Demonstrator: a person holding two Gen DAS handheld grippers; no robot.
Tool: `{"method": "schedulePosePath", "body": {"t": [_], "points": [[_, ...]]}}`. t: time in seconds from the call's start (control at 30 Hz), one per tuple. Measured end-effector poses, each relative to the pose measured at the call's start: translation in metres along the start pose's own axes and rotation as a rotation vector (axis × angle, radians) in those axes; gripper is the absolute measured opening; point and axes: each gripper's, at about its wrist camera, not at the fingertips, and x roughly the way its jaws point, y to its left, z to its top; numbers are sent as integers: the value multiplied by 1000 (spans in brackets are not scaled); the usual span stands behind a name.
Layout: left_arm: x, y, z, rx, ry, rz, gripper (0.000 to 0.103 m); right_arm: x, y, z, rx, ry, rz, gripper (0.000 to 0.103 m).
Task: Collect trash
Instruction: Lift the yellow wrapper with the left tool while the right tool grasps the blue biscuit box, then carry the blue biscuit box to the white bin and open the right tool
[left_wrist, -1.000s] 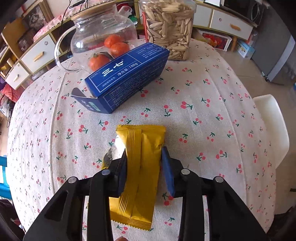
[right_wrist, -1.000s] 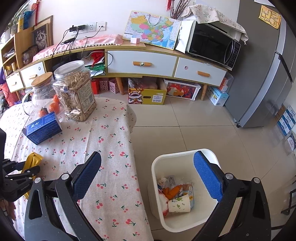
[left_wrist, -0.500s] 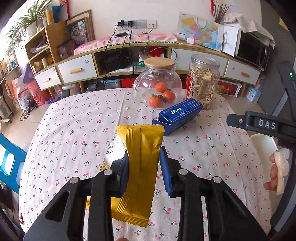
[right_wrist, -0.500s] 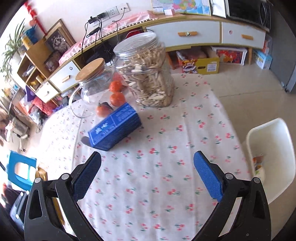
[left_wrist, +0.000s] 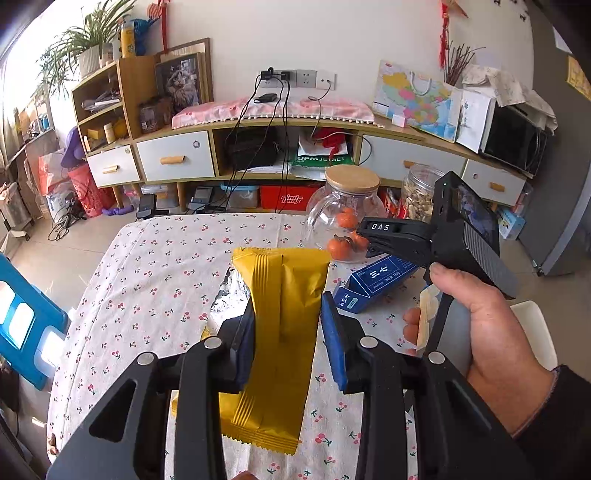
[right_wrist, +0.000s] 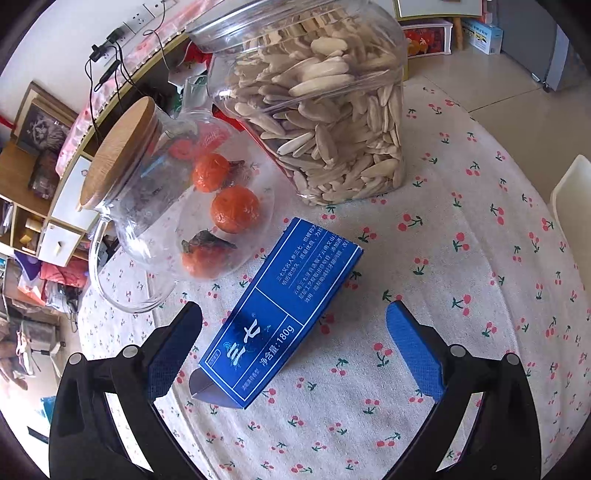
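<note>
The left gripper (left_wrist: 288, 328) is clamped on a yellow wrapper (left_wrist: 280, 332), held above the cherry-print tablecloth (left_wrist: 147, 280); the right gripper (right_wrist: 295, 347), marked "DAS", stands wide apart over a blue box (right_wrist: 280, 310) reading "180g", lying beside the glass jug (right_wrist: 177, 206) of oranges.

The left wrist camera sits behind its 2 fingers and looks slanting down across the table (left_wrist: 155, 266) toward the cabinet (left_wrist: 177, 158) and the wall. The right wrist camera looks much more steeply down and is close to the tabletop (right_wrist: 461, 295). Both views share the blue box (left_wrist: 380, 282) (right_wrist: 284, 310), the glass jug (left_wrist: 343, 221) (right_wrist: 177, 206) and the seed jar (left_wrist: 417, 195) (right_wrist: 325, 110).
</note>
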Motion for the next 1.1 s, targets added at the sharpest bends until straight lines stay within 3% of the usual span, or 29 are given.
{"method": "schedulePosePath", "body": {"t": [0.07, 0.13, 0.23, 0.5, 0.73, 1.1], "points": [[0, 7, 1, -25, 1, 2, 33, 8, -2, 1, -1, 18, -9, 89], [0, 14, 2, -50, 4, 8, 33, 13, -5, 1, -8, 40, 16, 52], [3, 23, 3, -80, 15, 25, 33, 8, -13, -2, -20, 43, 45, 47], [9, 26, -1, -102, 40, 25, 33, -36, -22, -32, -209, -29, 92, 38], [9, 20, -4, -93, 36, 22, 33, -86, -34, -65, -413, -158, 143, 37], [-6, 9, -13, -112, -21, -25, 33, -139, -55, -80, -528, -301, 199, 37]]}}
